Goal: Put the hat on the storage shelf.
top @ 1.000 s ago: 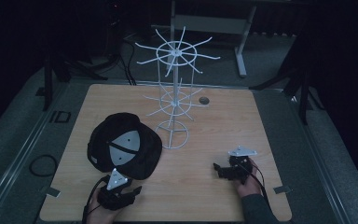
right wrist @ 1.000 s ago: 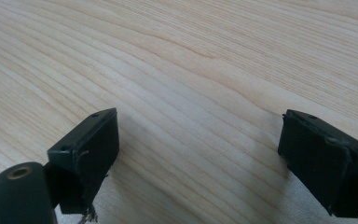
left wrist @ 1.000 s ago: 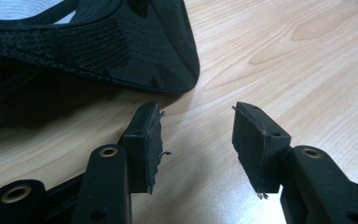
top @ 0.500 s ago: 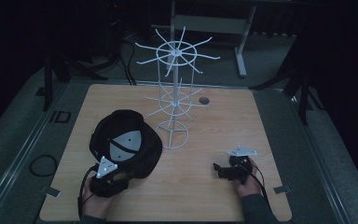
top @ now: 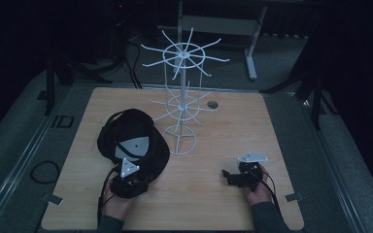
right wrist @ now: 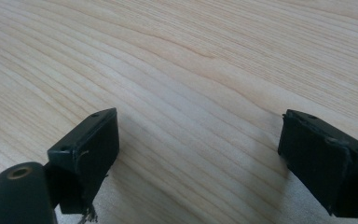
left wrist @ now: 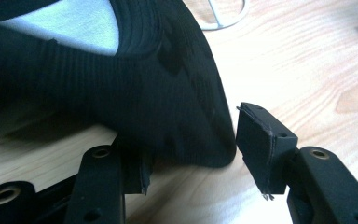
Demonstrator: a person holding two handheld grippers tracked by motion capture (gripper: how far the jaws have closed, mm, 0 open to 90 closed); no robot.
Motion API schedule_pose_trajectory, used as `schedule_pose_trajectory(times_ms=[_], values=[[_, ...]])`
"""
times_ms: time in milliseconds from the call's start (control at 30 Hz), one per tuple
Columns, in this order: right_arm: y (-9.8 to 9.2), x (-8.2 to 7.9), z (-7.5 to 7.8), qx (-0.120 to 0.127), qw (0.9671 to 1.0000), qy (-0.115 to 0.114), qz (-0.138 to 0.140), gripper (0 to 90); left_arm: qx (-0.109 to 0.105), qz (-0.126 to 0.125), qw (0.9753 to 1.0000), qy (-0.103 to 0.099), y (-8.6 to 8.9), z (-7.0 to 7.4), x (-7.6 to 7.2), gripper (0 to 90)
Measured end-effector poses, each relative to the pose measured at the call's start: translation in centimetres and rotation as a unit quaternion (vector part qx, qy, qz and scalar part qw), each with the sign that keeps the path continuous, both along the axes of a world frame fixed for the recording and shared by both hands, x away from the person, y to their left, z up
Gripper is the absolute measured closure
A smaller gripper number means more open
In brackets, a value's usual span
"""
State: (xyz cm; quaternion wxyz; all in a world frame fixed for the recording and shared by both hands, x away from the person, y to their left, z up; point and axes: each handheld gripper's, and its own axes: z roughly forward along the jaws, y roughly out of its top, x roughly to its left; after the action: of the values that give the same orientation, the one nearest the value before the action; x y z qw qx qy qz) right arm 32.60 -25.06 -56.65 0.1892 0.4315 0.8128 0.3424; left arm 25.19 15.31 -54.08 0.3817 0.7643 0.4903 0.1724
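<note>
Resting on the wooden table (top: 209,145) toward seven o'clock, the black cap (top: 136,141) (a grey panel shows on it) lies just left of the white wire rack (top: 182,97), whose ring base stands near centre. The left gripper (left wrist: 191,149) has its jaws spread around the cap's brim edge, one pad tucked under the fabric. At five o'clock the right gripper (right wrist: 198,158) sits spread wide over bare wood.

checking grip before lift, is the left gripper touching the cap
Touching. In the left gripper view, the cap brim lies between the open jaws of the left gripper, its edge pressed against one pad.
</note>
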Motion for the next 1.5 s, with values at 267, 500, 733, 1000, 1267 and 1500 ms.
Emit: schedule_pose_trajectory(times_ms=[267, 500, 733, 1000, 1267, 1500], values=[[0.0, 0.0, 0.0, 0.0, 1.0, 0.0, 0.0, 12.3, -0.012, -0.009, 0.9999, 0.005, 0.6, 1.1, 0.3, 64.9], [0.0, 0.0, 0.0, 0.0, 1.0, 0.0, 0.0, 12.3, -0.018, 0.012, 0.9997, -0.006, 1.9, 2.3, 0.6, 65.0], [0.0, 0.0, 0.0, 0.001, 1.0, 0.0, 0.0, 12.3, -0.02, 0.024, 0.9994, -0.017, 3.0, 3.4, 1.0, 67.6], [0.0, 0.0, 0.0, 0.0, 1.0, 0.0, 0.0, 12.3, -0.026, 0.04, 0.9987, -0.018, 4.2, 4.2, 1.8, 70.1], [0.0, 0.0, 0.0, 0.001, 1.0, 0.0, 0.0, 12.3, -0.03, 0.047, 0.9983, -0.015, 4.1, 4.3, 2.8, 69.8], [0.0, 0.0, 0.0, 0.001, 1.0, 0.0, 0.0, 12.3, -0.029, 0.047, 0.9985, -0.008, 3.6, 4.3, 3.6, 64.1]])
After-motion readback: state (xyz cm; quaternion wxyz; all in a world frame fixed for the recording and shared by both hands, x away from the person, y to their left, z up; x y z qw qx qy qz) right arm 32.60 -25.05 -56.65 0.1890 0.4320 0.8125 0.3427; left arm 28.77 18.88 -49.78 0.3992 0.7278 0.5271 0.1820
